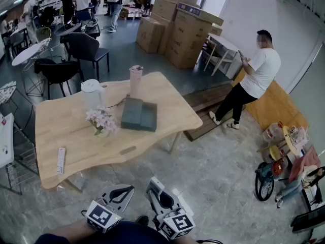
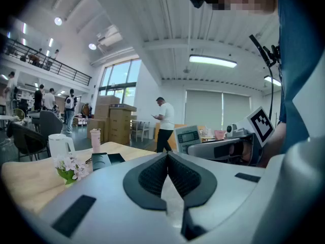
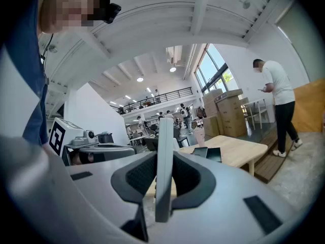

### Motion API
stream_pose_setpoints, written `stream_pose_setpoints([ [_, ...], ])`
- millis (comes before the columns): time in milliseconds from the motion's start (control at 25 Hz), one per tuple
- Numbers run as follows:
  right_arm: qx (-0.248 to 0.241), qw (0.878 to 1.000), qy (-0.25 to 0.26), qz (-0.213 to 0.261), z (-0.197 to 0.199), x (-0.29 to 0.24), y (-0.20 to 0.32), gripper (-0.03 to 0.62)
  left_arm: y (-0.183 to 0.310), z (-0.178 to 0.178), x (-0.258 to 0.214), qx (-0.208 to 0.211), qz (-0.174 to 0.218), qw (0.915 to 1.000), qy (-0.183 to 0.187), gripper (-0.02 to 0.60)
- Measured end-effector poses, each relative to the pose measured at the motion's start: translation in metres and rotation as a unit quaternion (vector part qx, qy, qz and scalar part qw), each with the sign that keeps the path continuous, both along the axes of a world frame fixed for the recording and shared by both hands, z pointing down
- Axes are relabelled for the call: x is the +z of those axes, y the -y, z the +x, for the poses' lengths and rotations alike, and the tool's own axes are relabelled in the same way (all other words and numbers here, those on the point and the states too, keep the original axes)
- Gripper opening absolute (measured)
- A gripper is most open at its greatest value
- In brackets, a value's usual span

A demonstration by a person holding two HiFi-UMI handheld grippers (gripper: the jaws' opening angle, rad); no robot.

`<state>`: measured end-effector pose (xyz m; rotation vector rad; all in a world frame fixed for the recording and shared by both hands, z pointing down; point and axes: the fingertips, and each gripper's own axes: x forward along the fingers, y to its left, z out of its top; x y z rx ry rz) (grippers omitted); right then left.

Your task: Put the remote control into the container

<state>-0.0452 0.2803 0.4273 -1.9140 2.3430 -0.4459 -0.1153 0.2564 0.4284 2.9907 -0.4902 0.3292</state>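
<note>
A white remote control (image 1: pixel 60 160) lies near the front left edge of the wooden table (image 1: pixel 167 100). The dark grey container (image 1: pixel 138 114) sits open in the middle of the table and also shows as the dark container (image 2: pixel 101 160) and the container (image 3: pixel 208 153) in the gripper views. Both grippers hang low in front of me, off the table. My left gripper (image 1: pixel 122 191) (image 2: pixel 167 157) is shut with nothing in it. My right gripper (image 1: pixel 156 187) (image 3: pixel 163 156) is shut on a long flat grey bar (image 3: pixel 164 136), shaped like a remote and standing upright between the pads.
On the table stand a white kettle (image 1: pixel 91 93), a small bunch of flowers (image 1: pixel 101 120) and a pink tumbler (image 1: pixel 136 80). A person in a white shirt (image 1: pixel 256 75) stands at the right by a wooden step. Cardboard boxes (image 1: pixel 175 22) and chairs (image 1: pixel 84 47) are behind.
</note>
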Motion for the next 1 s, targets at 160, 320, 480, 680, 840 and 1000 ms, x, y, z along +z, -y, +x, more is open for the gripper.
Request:
stream_pose_setpoints([
  [160, 0.002, 1.0, -0.004, 0.002, 0.003, -0.001, 0.002, 0.087, 0.001, 0.003, -0.005, 0.004, 0.006, 1.0, 0.005, 0.012],
  [320, -0.003, 1.0, -0.003, 0.001, 0.005, 0.0, 0.004, 0.087, 0.003, 0.004, 0.0, 0.003, 0.009, 0.9999, 0.009, 0.012],
  [480, -0.009, 1.0, -0.001, 0.001, 0.008, 0.002, 0.008, 0.087, 0.006, 0.01, 0.001, 0.004, 0.01, 0.9999, 0.011, 0.012],
  [680, -0.015, 1.0, 0.003, 0.006, 0.023, -0.001, 0.011, 0.087, 0.009, 0.025, -0.002, -0.001, 0.012, 0.9999, 0.009, 0.012],
  [840, -0.021, 1.0, 0.004, 0.01, 0.041, 0.0, 0.011, 0.087, 0.008, 0.037, 0.002, -0.015, 0.008, 0.9998, 0.008, 0.012],
  [1000, -0.033, 0.999, 0.009, 0.009, 0.057, 0.004, 0.008, 0.087, 0.004, 0.053, 0.002, -0.032, 0.006, 0.9995, 0.004, 0.012],
])
